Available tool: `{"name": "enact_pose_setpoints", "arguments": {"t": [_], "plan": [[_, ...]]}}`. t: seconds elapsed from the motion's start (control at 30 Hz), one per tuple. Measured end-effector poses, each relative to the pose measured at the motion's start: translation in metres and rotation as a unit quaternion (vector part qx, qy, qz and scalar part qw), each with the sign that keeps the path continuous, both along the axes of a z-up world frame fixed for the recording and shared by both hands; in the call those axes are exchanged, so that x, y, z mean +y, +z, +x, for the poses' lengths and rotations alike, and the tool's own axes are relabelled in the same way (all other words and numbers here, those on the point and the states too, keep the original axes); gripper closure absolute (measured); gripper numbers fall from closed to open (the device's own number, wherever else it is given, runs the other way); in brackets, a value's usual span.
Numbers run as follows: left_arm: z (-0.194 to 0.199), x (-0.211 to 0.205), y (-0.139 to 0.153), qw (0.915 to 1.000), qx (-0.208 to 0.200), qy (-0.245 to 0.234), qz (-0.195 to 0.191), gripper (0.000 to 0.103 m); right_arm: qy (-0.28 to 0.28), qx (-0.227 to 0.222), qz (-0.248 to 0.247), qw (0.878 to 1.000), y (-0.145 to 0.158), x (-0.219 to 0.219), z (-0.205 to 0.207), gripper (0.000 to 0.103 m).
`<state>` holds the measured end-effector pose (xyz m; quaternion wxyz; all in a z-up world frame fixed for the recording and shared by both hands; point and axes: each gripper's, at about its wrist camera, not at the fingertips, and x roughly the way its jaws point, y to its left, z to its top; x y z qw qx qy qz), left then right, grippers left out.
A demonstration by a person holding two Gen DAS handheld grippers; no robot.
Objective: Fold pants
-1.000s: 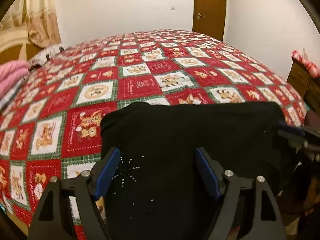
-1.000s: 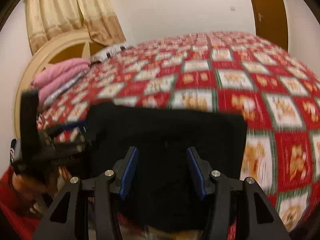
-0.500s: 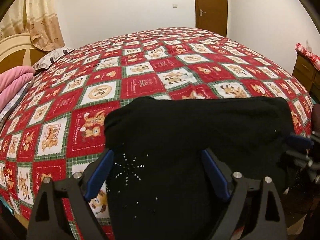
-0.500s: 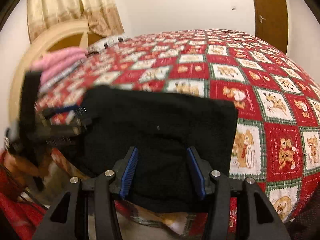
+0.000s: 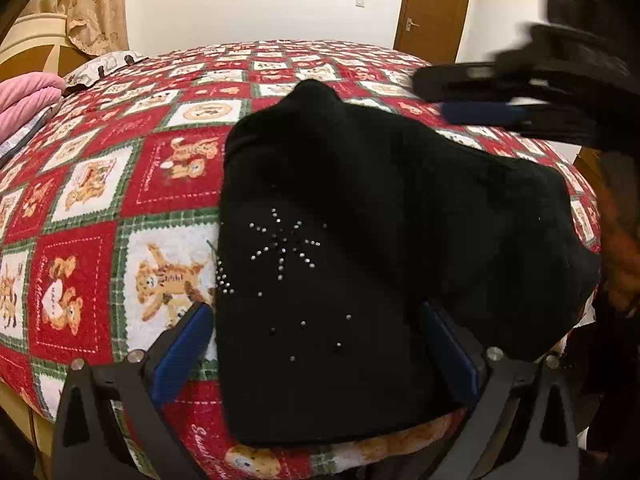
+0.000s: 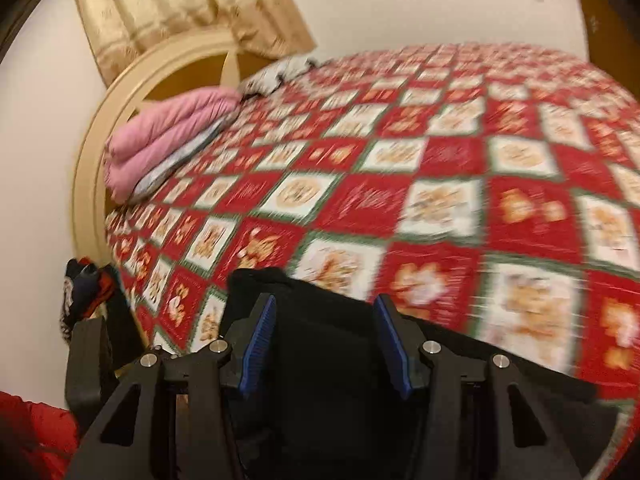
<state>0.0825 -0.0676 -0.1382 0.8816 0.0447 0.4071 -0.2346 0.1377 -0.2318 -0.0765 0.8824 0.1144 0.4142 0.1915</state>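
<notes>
Black pants [image 5: 380,240] with a rhinestone star lie folded near the front edge of the red patchwork quilt [image 5: 120,184]. My left gripper [image 5: 318,344] hangs low over their near end, its jaws opening wide. The cloth lies between the blue pads [image 5: 184,344], which do not press on it. In the left wrist view my right gripper [image 5: 440,94] is a blurred shape above the pants' far right side. In its own view the right gripper [image 6: 325,304] has its jaws half apart over the pants [image 6: 320,360], with nothing pinched.
Folded pink bedding [image 6: 168,136] sits by the round cream headboard [image 6: 92,152] at the left. A brown door [image 5: 432,12] stands in the far wall. A person's red sleeve [image 6: 32,440] shows at the lower left. The quilt [image 6: 440,200] stretches far behind the pants.
The left jaws have spread wider and the left gripper has come lower and closer to the pants. The right gripper has swung up and across, its view turning toward the headboard.
</notes>
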Motion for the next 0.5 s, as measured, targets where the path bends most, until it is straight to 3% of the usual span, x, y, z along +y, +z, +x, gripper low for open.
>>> {"name": "enact_pose_setpoints", "arguments": {"t": [0.23,0.27,0.3,0.33,0.43,0.5], "plan": [[-0.001,0.002,-0.001,0.9999,-0.005,-0.004,-0.009,0.000,0.069,0.021,0.018,0.997,-0.012,0.036,0.029,0.051],[-0.002,0.001,-0.001,0.9999,-0.006,-0.004,-0.008,0.000,0.082,0.027,0.006,0.996,-0.015,0.043,0.032,0.055],[-0.002,0.001,-0.001,0.9999,-0.007,-0.005,-0.007,0.000,0.084,0.029,-0.025,0.996,-0.019,0.050,0.033,0.084],[-0.002,0.001,0.000,0.9999,-0.007,-0.005,-0.007,0.000,0.082,0.040,-0.049,0.995,-0.024,0.054,0.036,0.093],[-0.004,0.000,0.001,0.9999,-0.010,-0.006,-0.006,0.000,0.040,0.049,-0.044,0.997,-0.029,0.044,0.042,0.093],[-0.004,-0.001,0.002,0.9999,-0.012,-0.002,-0.006,0.000,0.007,0.067,-0.010,0.998,-0.039,0.028,0.051,0.093]]}}
